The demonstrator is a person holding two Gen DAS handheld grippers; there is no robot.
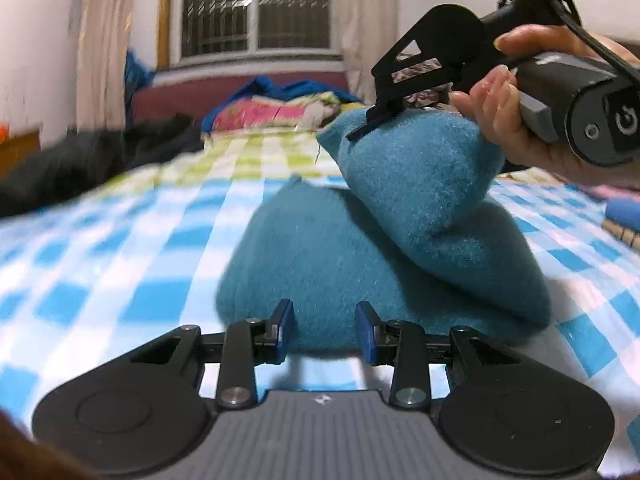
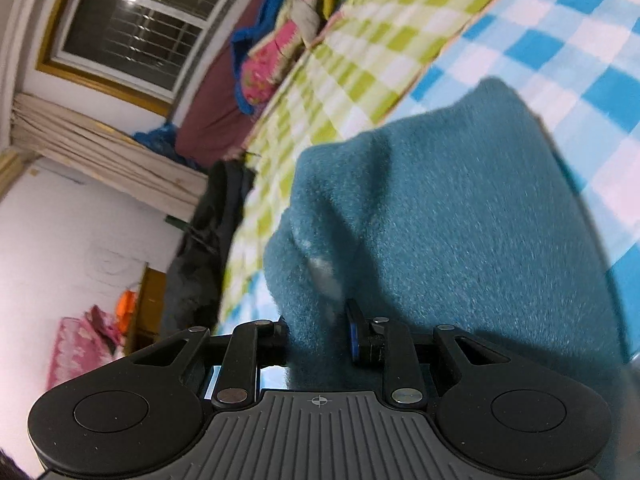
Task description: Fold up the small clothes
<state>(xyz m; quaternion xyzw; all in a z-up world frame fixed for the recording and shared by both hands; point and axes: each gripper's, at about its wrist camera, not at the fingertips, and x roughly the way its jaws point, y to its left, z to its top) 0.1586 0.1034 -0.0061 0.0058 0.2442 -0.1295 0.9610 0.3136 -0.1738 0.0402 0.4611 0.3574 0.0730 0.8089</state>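
A fuzzy teal garment [image 1: 320, 248] lies on the blue-and-white checked bed sheet [image 1: 120, 248]. My left gripper [image 1: 325, 330] is shut on its near edge, which bulges between the blue pads [image 1: 285, 330] and hangs slightly off the sheet. One corner of the garment is lifted and folded over; my right gripper [image 1: 368, 122], held by a hand [image 1: 516, 128], pinches that corner from above right. In the right wrist view the teal garment [image 2: 460, 220] fills the picture, and my right gripper [image 2: 318, 336] is shut on a fold of it.
A green-and-white checked sheet [image 1: 256, 148] covers the far part of the bed. Colourful bedding [image 1: 276, 110] is piled at the far end below a window [image 1: 256, 8]. A dark garment [image 1: 80, 164] lies at the left edge. A small blue item [image 1: 624, 212] lies at the right.
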